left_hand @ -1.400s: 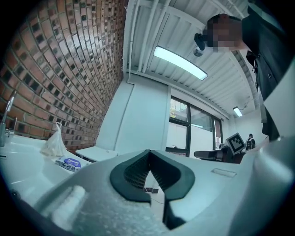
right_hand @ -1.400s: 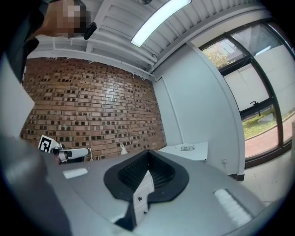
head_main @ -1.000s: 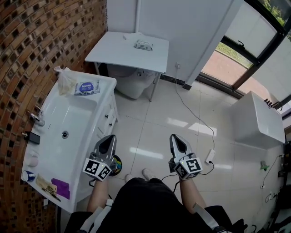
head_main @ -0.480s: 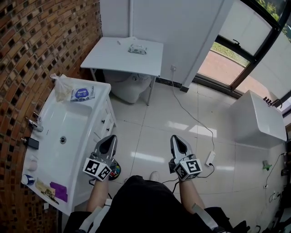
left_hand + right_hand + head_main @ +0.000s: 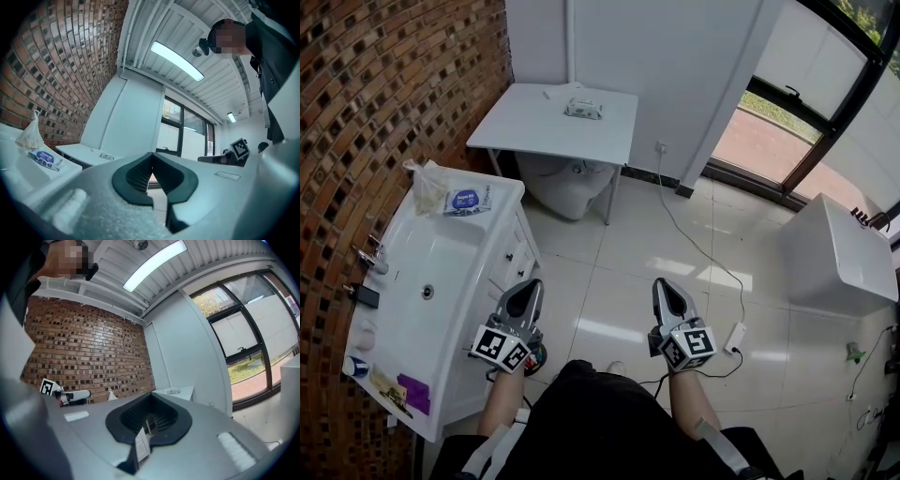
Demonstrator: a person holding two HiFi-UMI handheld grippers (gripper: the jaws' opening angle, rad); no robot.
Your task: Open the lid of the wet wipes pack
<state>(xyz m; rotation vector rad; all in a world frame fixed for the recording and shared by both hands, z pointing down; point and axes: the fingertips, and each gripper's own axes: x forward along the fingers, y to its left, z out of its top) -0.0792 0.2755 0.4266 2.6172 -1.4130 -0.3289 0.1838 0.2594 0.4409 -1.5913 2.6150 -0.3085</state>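
Lying flat, blue-labelled wet wipes pack [image 5: 467,201]

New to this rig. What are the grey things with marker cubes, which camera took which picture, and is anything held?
A person holds a two-jaw tool in each hand: the left hand-held gripper and the right hand-held gripper; the marker cubes are part of them. The downward picture comes from a head camera; the other two ride on the grippers, looking along their jaws. Both are shut and empty. The wet wipes pack lies on the sink counter beside a plastic bag, apart from both grippers.
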